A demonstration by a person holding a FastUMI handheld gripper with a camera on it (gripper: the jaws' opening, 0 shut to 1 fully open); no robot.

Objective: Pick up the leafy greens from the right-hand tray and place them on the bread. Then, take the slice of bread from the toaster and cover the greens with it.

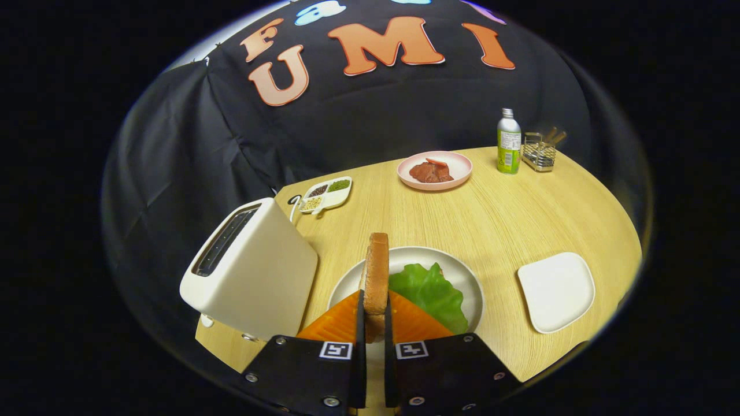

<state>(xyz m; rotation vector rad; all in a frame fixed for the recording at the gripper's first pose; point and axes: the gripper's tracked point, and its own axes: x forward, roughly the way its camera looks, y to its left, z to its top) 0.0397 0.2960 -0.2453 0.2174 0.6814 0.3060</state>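
The gripper (374, 315) is clamped tight on a slice of bread (377, 271), both fingers pressed against its flat faces, and the slice stands upright on edge between them, its brown crust rising above the fingertips. Right beneath and just beyond it sits the round white plate (462, 277) on the tabletop (497, 214), and on that plate lie the leafy greens (430, 292), a bright green leaf spread to the right of the held slice. Under the leaf there's an orange wedge-shaped layer (338, 323) fanning out on both sides of the fingers; what lies below it I can't tell. Off to the left, close beside the plate, stands the white toaster (251, 271), tilted in this view, its dark slot (225, 240) facing up. To the right of the plate, a little apart, sits a white square tray (556, 292), bare on top. Farther back across the tabletop there's a pink plate (457, 167) with reddish pieces of meat (430, 171) on it, a small divided dish (326, 193) of seeds or spices behind the toaster, and at the far right a green-labelled bottle (509, 141) right beside a wire basket (539, 153).
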